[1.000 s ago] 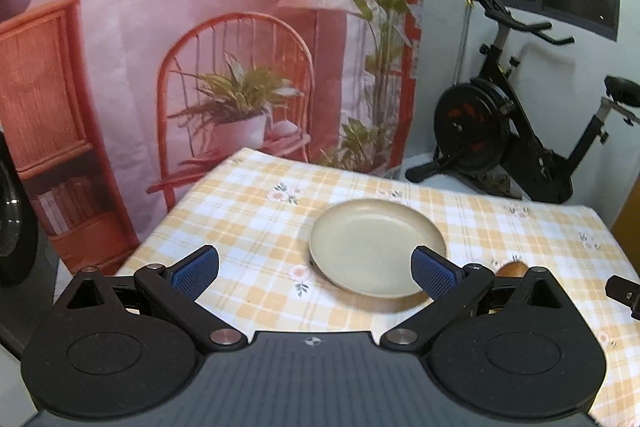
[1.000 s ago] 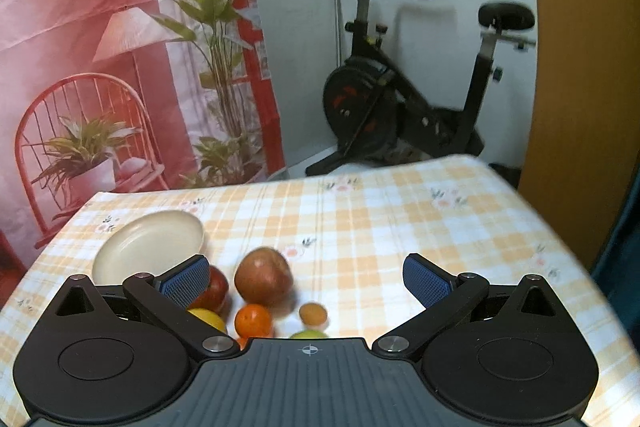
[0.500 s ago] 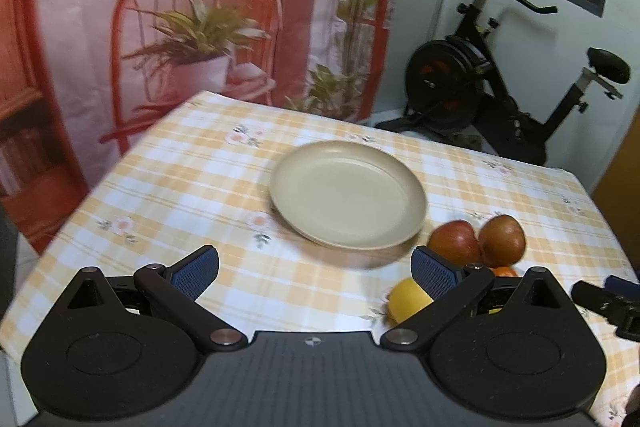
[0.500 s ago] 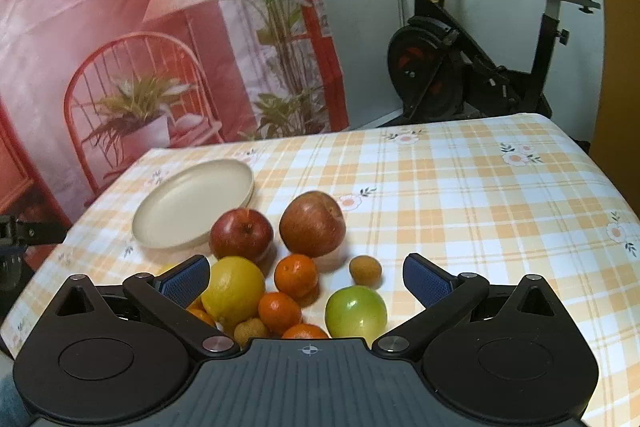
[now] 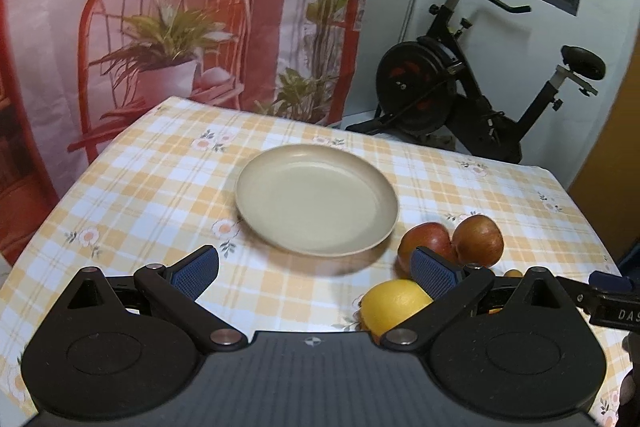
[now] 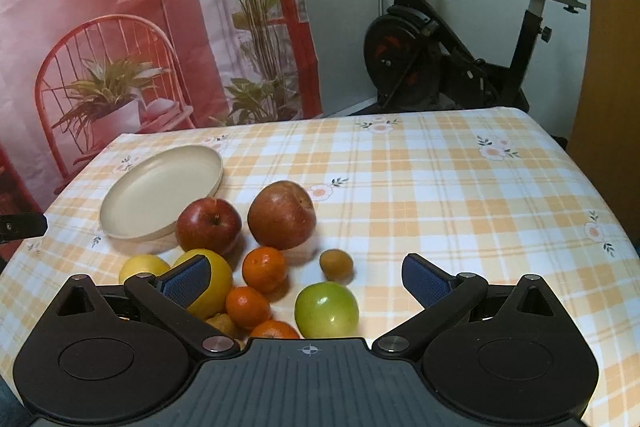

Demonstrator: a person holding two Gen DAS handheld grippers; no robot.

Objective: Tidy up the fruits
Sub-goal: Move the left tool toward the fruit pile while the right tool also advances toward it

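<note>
A beige plate (image 5: 316,199) lies empty on the checked tablecloth; it also shows in the right wrist view (image 6: 160,191). To its right sits a heap of fruit: two red apples (image 6: 209,225) (image 6: 281,214), a green apple (image 6: 326,309), yellow lemons (image 6: 212,281), several small oranges (image 6: 264,267) and a small brown fruit (image 6: 337,264). My left gripper (image 5: 314,269) is open and empty, above the table in front of the plate. My right gripper (image 6: 306,277) is open and empty, above the near side of the heap.
An exercise bike (image 6: 460,47) stands behind the table's far edge. A printed backdrop (image 5: 160,7) with a chair and plants hangs at the back left. The tablecloth (image 6: 460,207) stretches bare to the right of the fruit. A wooden panel (image 6: 612,47) stands at the right.
Both grippers have moved forward and tipped down over the table. The fruit heap has come fully into the right view, and the plate sits larger in the left view. Both jaws stay open.
</note>
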